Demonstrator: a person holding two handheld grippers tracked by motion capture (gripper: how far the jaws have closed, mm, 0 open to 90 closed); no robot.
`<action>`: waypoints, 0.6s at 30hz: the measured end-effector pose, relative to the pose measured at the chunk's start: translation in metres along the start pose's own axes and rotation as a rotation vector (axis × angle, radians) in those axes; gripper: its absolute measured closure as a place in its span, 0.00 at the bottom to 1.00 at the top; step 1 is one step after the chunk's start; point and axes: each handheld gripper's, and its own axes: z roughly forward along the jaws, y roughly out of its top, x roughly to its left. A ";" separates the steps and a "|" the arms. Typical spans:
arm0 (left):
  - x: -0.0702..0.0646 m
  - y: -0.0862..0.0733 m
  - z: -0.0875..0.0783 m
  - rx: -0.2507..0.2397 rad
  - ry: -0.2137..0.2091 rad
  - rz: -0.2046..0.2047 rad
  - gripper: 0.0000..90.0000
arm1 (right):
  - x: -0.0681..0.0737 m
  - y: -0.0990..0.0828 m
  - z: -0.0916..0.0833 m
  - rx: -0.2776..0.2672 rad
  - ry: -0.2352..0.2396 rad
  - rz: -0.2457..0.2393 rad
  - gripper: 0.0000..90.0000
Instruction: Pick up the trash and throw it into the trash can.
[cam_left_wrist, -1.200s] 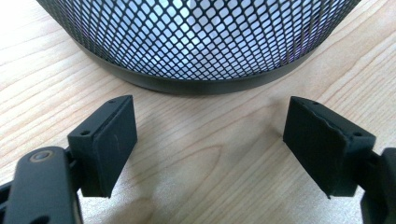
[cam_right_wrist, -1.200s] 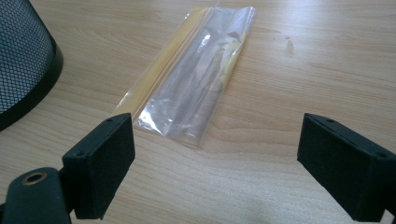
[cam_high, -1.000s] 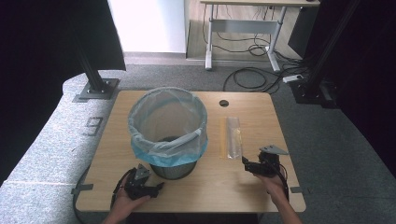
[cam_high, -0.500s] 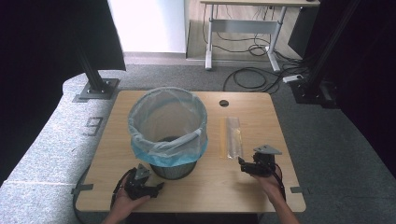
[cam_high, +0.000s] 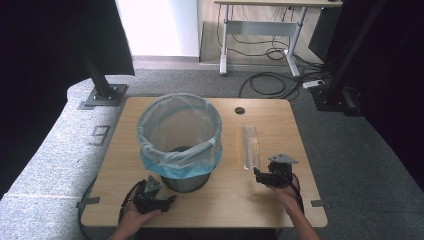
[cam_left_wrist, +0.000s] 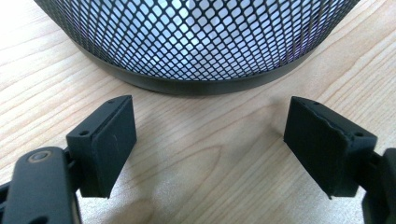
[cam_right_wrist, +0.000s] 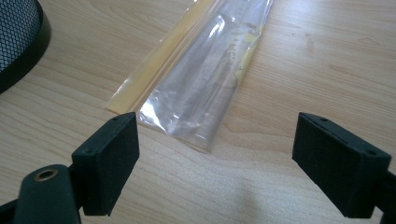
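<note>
Just ahead of the left gripper (cam_left_wrist: 210, 154), whose 2 pads are matte black, stands a black mesh bin (cam_left_wrist: 196, 42) with a diamond-grid pattern; its liner (cam_high: 180, 160) is pale blue and translucent. In front of the black right gripper (cam_right_wrist: 219, 163) lies a clear glossy plastic sleeve (cam_right_wrist: 205, 79) with a yellow strip along one edge. The table (cam_right_wrist: 327, 51) beneath both is light wood with a streaked grain.

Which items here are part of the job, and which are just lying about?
In the job:
- clear plastic bag, flat on the table, just ahead of the open right gripper
- mesh bin with blue liner, facing the open left gripper

Lying about:
- cables on the floor
- desk behind the table
</note>
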 end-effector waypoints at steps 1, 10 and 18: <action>0.000 0.000 0.000 0.000 0.000 0.000 0.19 | 0.000 0.000 0.001 0.001 -0.001 -0.004 0.16; 0.000 0.000 0.000 0.000 0.000 0.000 0.19 | 0.001 0.006 0.008 0.001 0.007 -0.001 0.16; 0.000 0.000 0.000 -0.001 0.000 0.000 0.19 | 0.006 0.013 0.019 -0.001 0.006 -0.003 0.16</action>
